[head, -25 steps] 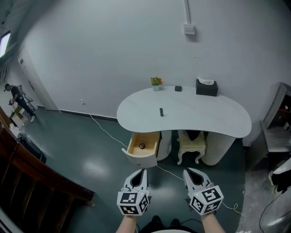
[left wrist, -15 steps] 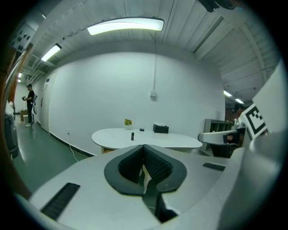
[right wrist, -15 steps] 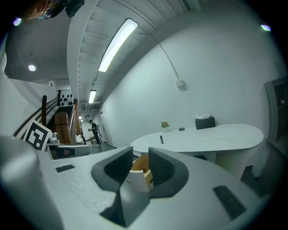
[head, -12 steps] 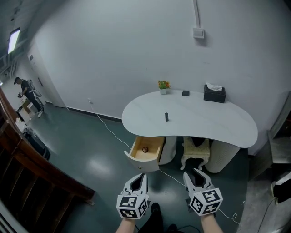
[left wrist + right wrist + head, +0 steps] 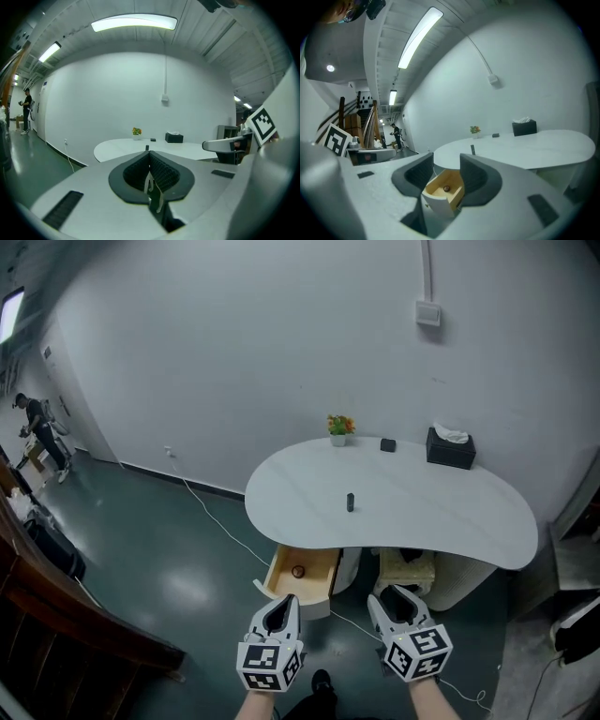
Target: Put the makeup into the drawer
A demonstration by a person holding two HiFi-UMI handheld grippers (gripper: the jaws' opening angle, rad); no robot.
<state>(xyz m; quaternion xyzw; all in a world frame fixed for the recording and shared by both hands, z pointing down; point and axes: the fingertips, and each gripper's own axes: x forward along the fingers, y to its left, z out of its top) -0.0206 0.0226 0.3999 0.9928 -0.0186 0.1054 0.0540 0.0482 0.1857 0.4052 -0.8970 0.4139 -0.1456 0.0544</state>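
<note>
The white kidney-shaped table (image 5: pixel 450 517) fills the middle of the head view. The open wooden drawer (image 5: pixel 319 570) juts out from under its edge at 7 o'clock. Both hands sit low at 6 o'clock, side by side, wrists straight, pointing nearly level at the table. The left gripper (image 5: pixel 284 606) has its jaws pressed together on nothing. The right gripper (image 5: pixel 394 598) has just been opening, and its jaws now stand wide with nothing between them.

A black tissue box (image 5: pixel 451 448) sits at the tabletop's 1 o'clock and a potted plant (image 5: pixel 338 427) at 11 o'clock. The makeup (image 5: pixel 350 502), a small dark tube, stands upright near the tabletop's middle, outside the drawer. A small round thing (image 5: pixel 297 571) lies in the drawer.
</note>
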